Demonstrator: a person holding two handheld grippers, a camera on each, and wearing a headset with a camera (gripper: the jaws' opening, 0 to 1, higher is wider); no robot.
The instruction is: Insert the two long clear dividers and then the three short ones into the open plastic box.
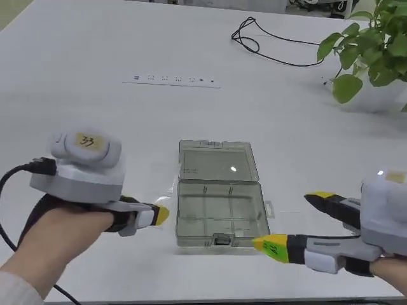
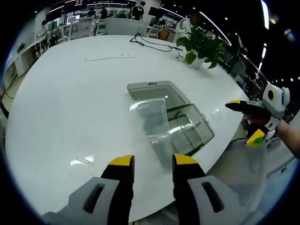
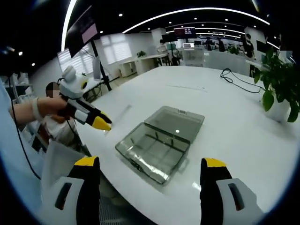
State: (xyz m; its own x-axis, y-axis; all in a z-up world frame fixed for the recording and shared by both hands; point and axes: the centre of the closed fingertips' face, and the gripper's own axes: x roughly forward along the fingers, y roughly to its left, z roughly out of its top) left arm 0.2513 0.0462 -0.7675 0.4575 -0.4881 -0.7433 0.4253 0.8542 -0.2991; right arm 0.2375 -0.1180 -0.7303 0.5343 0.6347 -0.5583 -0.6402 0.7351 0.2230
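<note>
Holding a clear divider (image 2: pixel 149 123) across its narrow width, the left gripper (image 2: pixel 153 161) has its 2 yellow-tipped jaws set close together. The strip runs forward from the tips toward the plastic box (image 2: pixel 190 129). Whether its far end touches the box cannot be told.

From the head view, the left gripper (image 1: pixel 159 215) sits just left of the box, with a hand (image 1: pixel 60 238) wrapped under its grey body. A faint glint of the divider (image 1: pixel 168 192) shows by its tip.

The plastic box (image 1: pixel 219 213) lies open near the front edge of the white table (image 1: pixel 95 114), between the 2 grippers. Its lid (image 1: pixel 218 160) is folded back flat on the far side. Thin lines cross the inside of the base; whether they are dividers or moulded slots cannot be told.

The right gripper (image 1: pixel 294 221) is just right of the box, its jaws spread wide and gripping nothing. 1 tip is near the box's front right corner and the other is further right. In the right gripper view, the same wide jaws (image 3: pixel 150 162) frame the box (image 3: pixel 154 150), and the left gripper (image 3: pixel 100 123) points in from the left.

A flat power strip (image 1: pixel 172 80) lies well beyond the box. A black cable (image 1: pixel 254 39) and a potted plant (image 1: pixel 372 47) sit at the far right.
</note>
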